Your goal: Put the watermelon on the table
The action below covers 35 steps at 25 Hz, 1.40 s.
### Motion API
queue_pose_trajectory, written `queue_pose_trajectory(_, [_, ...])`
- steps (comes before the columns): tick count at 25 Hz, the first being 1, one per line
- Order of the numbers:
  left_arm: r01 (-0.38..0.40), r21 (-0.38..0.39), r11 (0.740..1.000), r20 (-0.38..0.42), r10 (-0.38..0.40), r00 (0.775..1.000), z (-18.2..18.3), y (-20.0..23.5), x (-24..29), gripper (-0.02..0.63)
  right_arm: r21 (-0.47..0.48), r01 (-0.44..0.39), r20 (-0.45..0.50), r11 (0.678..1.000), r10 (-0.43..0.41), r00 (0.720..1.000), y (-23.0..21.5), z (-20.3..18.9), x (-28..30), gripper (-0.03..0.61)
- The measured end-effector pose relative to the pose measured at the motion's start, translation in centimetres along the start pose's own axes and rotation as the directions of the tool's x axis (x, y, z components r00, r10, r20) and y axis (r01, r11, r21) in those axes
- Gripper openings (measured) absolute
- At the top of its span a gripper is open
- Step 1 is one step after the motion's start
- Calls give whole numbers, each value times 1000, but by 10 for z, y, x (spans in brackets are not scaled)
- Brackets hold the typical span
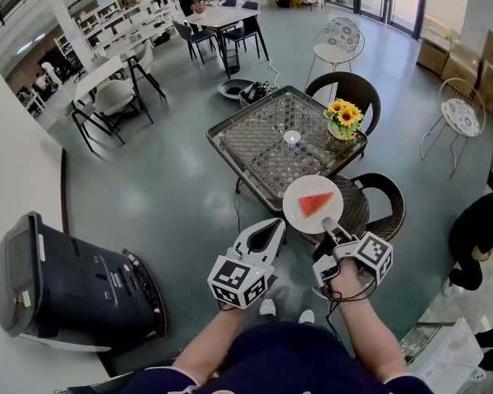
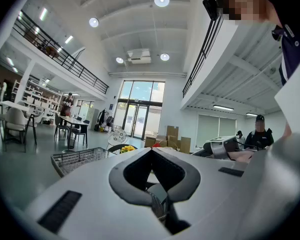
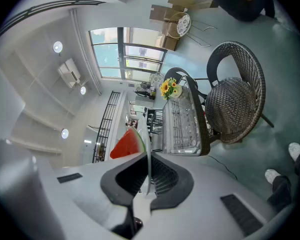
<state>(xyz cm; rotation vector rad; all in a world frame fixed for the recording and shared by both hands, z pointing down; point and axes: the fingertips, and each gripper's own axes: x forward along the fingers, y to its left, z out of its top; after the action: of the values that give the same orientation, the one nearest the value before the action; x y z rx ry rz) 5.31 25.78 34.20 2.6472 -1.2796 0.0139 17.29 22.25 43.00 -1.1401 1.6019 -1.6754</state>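
Plated watermelon slice (image 1: 315,203), carried by right hand-held gripper (image 1: 327,222).
Jaws clamped on near rim of white plate (image 1: 298,214); slice sits mid-plate, seemingly above near edge of tabletop (image 1: 255,142). Empty left hand-held gripper (image 1: 278,222): jaws together.

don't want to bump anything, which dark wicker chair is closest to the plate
The wicker chair on the near side of the table, right beside the plate in the right gripper. The other wicker chair is behind the sunflowers.
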Motion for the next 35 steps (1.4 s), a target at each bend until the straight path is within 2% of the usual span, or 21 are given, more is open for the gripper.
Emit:
queue_pose_trajectory(21, [23,-11,1000,-13,-23,1000,-6,4,-3,5,5,5,19,1000,-5,1000,-3,-5,2,9])
queue_pose_trajectory(35, [68,-9,998,-29,-68,997,-6,43,-12,5,14,1,64,1000,-2,998,4,-26,30,9])
